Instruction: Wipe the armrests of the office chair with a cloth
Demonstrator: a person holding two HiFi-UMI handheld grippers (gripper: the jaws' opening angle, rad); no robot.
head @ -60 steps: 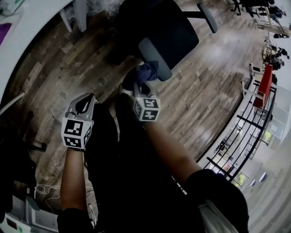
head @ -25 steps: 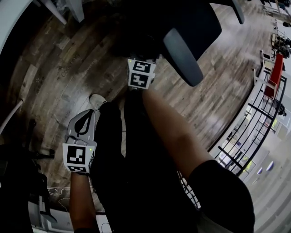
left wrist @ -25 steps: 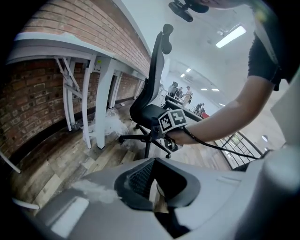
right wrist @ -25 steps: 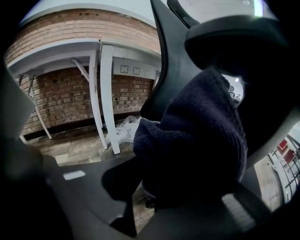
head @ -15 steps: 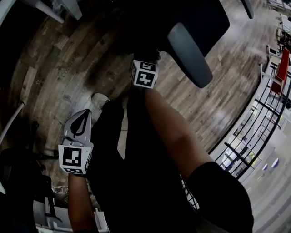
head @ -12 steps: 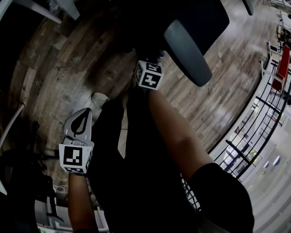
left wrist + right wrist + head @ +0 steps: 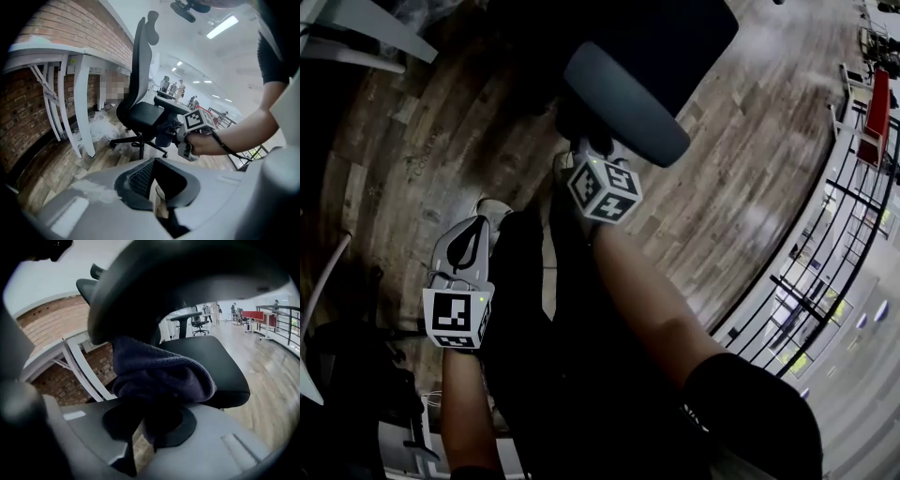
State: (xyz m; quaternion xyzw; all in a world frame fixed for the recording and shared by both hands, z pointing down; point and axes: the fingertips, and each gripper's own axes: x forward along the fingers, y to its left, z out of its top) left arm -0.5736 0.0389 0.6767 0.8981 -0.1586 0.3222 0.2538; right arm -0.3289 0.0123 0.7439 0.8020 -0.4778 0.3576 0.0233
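Since half a second ago the right tool (image 7: 149,425) has drawn back toward the person, and the grey armrest (image 7: 623,103) now lies further left in the head view. Its jaws are clamped on a bunched dark blue cloth (image 7: 159,376), which sits up against the underside of the armrest pad, above the black seat (image 7: 213,364). The left tool (image 7: 469,239) hangs well apart beside the person's leg, jaws closed together on nothing. Both tools carry cubes with black-and-white square markers. The floor (image 7: 750,169) is wood plank, with a black railing (image 7: 825,244) to the right. The left gripper view shows a brick wall (image 7: 70,28), a white bench (image 7: 56,51) and the high-backed office chair (image 7: 140,84).
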